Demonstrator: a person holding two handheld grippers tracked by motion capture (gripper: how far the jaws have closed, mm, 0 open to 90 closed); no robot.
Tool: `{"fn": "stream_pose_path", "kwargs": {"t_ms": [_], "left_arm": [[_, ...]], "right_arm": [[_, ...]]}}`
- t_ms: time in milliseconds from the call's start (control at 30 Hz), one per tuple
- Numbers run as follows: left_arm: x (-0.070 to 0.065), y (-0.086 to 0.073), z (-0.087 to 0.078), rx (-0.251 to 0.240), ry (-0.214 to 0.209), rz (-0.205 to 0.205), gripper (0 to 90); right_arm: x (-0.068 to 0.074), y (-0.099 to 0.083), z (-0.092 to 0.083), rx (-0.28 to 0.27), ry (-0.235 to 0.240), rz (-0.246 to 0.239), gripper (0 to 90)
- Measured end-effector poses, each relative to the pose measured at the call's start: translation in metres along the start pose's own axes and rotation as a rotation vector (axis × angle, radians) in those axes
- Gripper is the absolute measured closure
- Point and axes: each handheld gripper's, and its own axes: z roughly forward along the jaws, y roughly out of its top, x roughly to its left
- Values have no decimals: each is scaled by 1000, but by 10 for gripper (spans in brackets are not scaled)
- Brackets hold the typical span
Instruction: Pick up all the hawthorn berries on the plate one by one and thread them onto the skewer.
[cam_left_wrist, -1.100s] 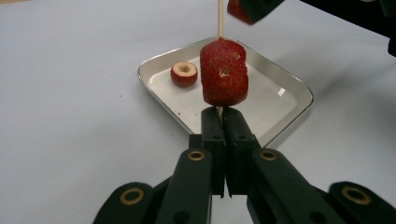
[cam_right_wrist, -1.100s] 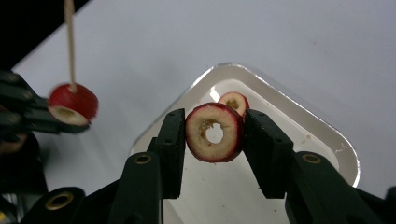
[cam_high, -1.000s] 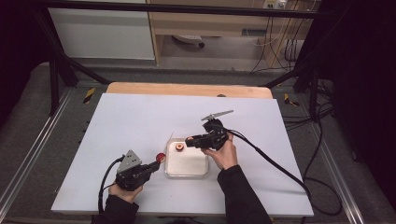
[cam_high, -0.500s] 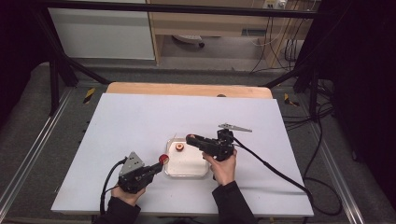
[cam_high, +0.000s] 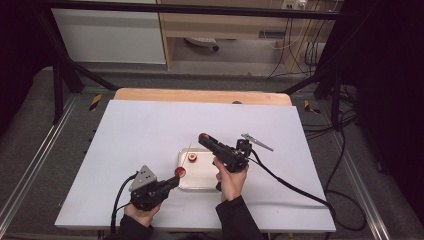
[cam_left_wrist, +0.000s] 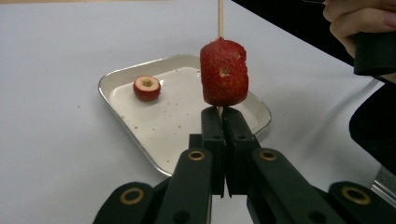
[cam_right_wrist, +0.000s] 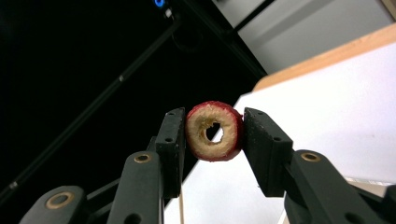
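My right gripper (cam_right_wrist: 214, 131) is pinching a soft, light cored fruit ring (cam_right_wrist: 214, 130) by its rim. My left gripper's (cam_left_wrist: 219, 122) fingers, pressed together, are clamping the thin, brittle skewer (cam_left_wrist: 220, 18) just below the threaded fruit (cam_left_wrist: 224, 72).

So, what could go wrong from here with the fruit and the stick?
1. The left tongs pinch the thin skewer just below the threaded fruit; it may tilt or slip when pushed.
2. The right tongs squeeze the cored fruit ring at its sides only; it could pop out or crack.
3. The hole must meet the skewer tip, or the tip may hit the flesh, and a piece could drop outside the tray.
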Motion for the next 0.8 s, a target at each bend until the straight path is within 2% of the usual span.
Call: {"fn": "stream_pose_path", "kwargs": {"t_ms": [233, 467, 800], "left_arm": [[-10, 3, 5, 16, -17, -20, 882], [-21, 9, 12, 12, -36, -13, 883], [-21, 10, 13, 9, -29, -19, 883]], "right_arm": [[2, 0, -1, -53, 27, 37, 607], [3, -2, -1, -76, 43, 52, 607], [3, -5, -1, -84, 66, 44, 608]]}}
